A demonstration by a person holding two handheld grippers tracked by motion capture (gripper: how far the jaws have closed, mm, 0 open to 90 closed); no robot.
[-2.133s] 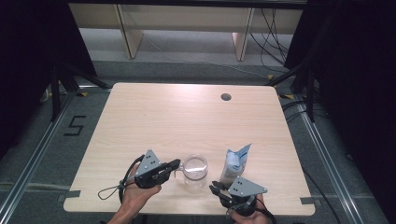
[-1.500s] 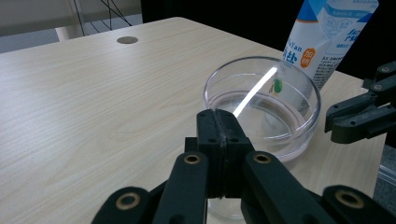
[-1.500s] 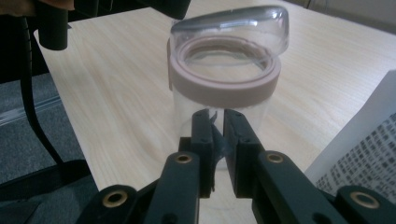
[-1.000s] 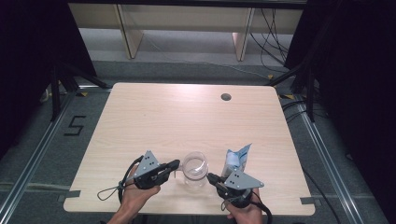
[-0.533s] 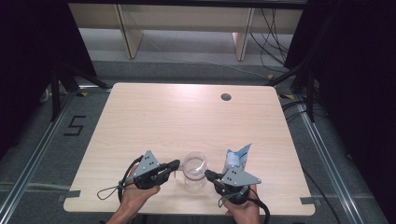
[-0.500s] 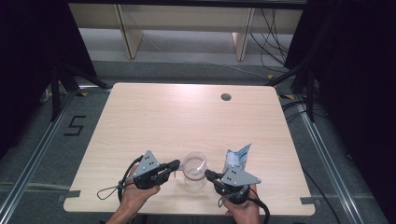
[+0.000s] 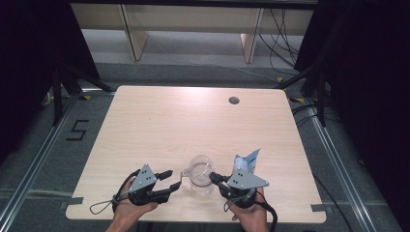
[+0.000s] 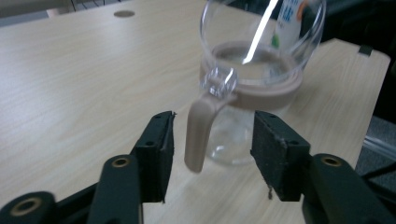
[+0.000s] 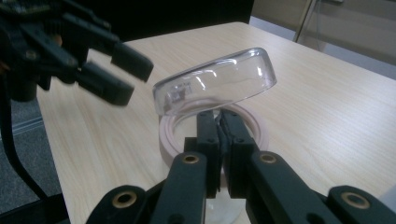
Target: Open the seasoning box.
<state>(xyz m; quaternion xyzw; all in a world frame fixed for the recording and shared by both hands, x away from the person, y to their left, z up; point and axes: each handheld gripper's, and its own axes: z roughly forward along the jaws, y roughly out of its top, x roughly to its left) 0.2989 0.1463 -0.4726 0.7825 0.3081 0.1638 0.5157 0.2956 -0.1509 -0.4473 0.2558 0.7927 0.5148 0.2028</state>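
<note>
The clear jug (image 7: 200, 173) stands at the tabletop's (image 7: 193, 121) near edge, lid (image 9: 215, 84) tilted open. The left tool (image 8: 212, 140) has just opened; its jaws straddle the beige handle (image 8: 198, 130) without touching. The right tool (image 9: 222, 135) is clamped on the rim (image 9: 259, 128). The jug looks light, rigid, slick: grip handle or rim.

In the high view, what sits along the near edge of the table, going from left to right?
Left tool → clear jug → right tool, reaching the jug's rim → blue-and-white pouch standing behind the right tool's grey plate.
</note>
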